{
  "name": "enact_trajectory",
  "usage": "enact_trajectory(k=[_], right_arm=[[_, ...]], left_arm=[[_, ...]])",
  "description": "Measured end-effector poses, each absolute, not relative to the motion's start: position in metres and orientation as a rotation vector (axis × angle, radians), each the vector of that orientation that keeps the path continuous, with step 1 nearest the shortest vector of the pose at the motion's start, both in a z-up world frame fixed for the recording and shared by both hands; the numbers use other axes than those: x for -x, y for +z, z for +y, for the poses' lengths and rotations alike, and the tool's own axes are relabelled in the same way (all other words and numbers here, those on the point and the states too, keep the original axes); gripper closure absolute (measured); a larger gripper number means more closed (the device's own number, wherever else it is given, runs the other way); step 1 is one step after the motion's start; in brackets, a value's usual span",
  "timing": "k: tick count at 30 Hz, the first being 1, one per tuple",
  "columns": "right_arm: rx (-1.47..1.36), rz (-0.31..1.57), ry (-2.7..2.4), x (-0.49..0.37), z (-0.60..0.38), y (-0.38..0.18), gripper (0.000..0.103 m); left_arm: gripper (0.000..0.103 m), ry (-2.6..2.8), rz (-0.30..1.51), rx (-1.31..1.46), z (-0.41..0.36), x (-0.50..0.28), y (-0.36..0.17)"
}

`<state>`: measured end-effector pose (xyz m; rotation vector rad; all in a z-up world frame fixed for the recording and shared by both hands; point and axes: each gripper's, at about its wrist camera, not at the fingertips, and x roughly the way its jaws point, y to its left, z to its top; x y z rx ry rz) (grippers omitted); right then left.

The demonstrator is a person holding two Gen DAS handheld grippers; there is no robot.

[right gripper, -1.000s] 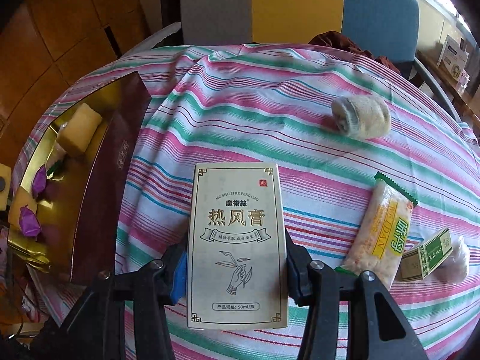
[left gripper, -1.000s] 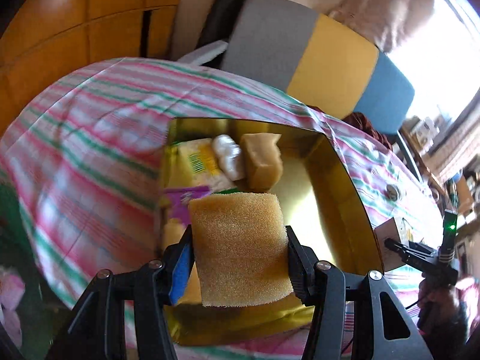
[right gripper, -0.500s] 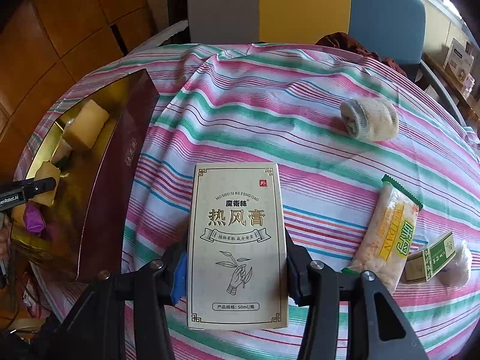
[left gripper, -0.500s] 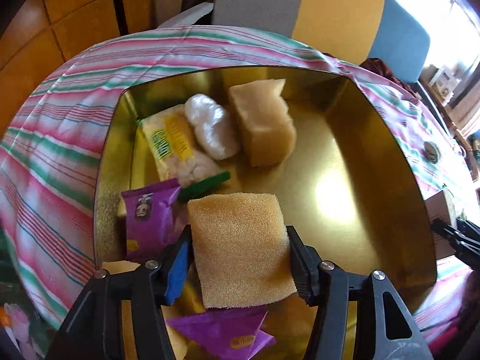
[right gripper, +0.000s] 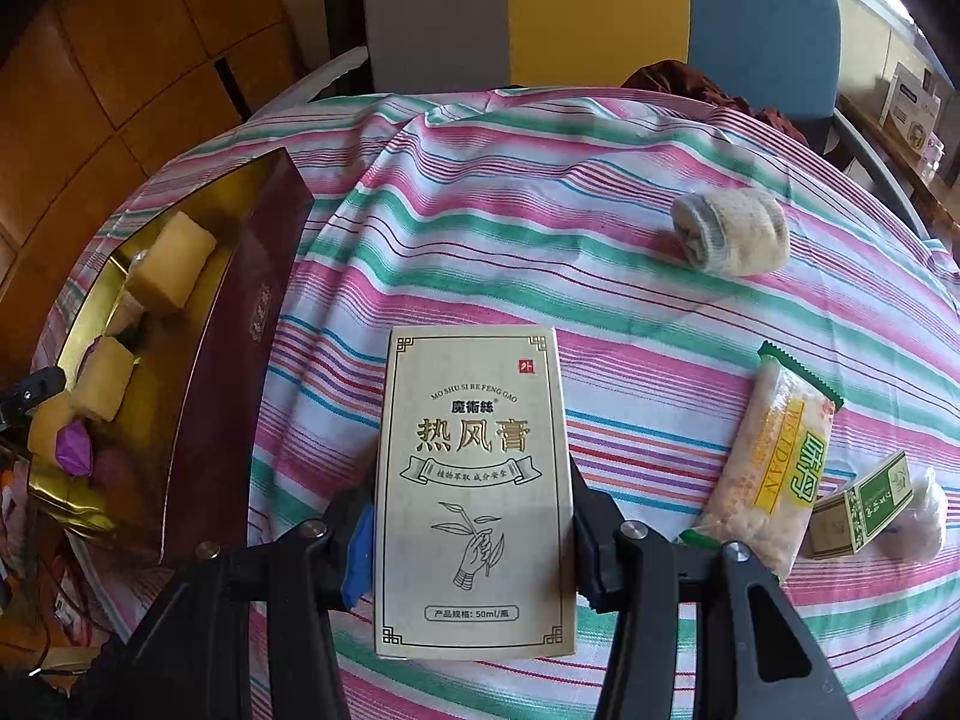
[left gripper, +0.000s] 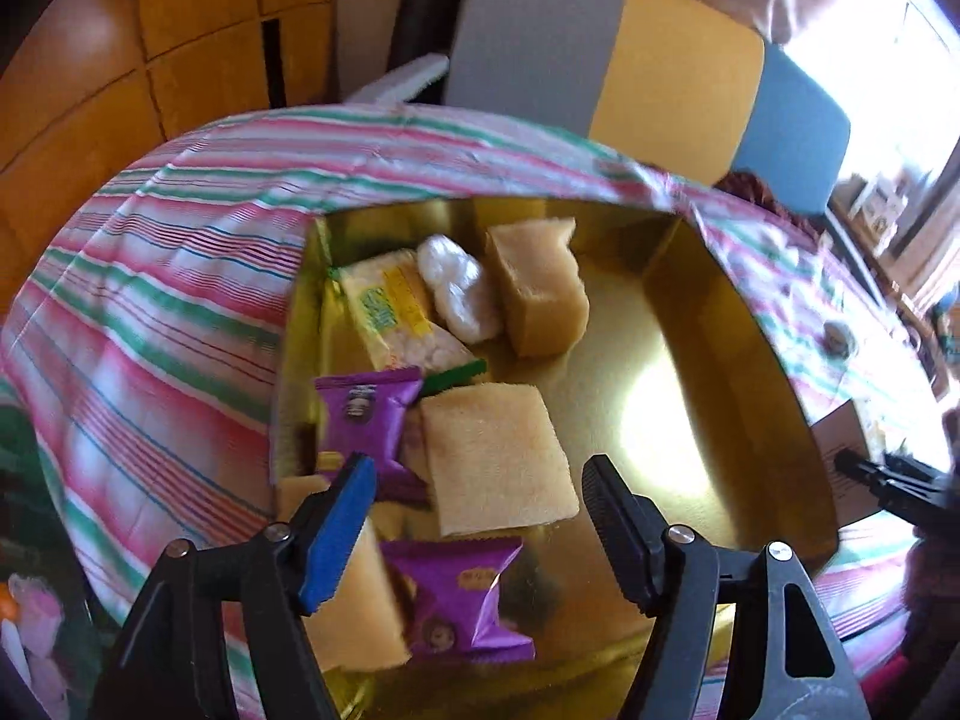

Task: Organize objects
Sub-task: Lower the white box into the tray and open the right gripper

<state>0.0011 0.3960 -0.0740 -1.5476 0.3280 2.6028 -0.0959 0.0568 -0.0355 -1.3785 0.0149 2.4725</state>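
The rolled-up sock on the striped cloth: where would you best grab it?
The rolled sock lies on its side, alone on the tablecloth. Probably best from above, fingers closing across the middle of the roll on its long sides: it is soft and thick there, and nothing crowds it.

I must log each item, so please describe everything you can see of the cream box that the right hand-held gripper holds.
The cream box is a tall, flat carton, apparently cardboard, with gold border lines, Chinese characters, a small red seal, a drawing of a hand holding a twig, and "50ml" printed low. It looks closed and undamaged. The right hand-held gripper clamps its two long sides, front face toward the camera, above the striped tablecloth.
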Motion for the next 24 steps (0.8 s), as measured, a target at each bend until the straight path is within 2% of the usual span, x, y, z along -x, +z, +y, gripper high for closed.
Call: enact_trajectory(k=[5, 11, 16, 19, 24], right_arm=[[1.453, 0.369, 2.666, -0.004, 0.381, -0.029, 0.052], [1.527, 0.266, 2.861, 0.022, 0.288, 0.019, 0.052], [1.749, 0.135, 2.815, 0.070, 0.215, -0.012, 0.052], [1.894, 0.157, 2.708, 0.101, 0.193, -0.045, 0.052], [1.952, 0.108, 2.604, 0.134, 0.167, -0.073, 0.052]], left_arm=[[0.029, 2.538, -0.085, 1.301, 0.030, 0.085, -0.017], [0.029, 2.550, -0.173, 1.271, 0.006, 0.075, -0.011], [0.027, 2.526, -0.212, 1.268, -0.008, 0.068, -0.014], [0.026, 2.529, -0.226, 1.264, -0.016, 0.064, -0.016], [0.026, 2.531, -0.278, 1.278, -0.030, 0.063, -0.022]])
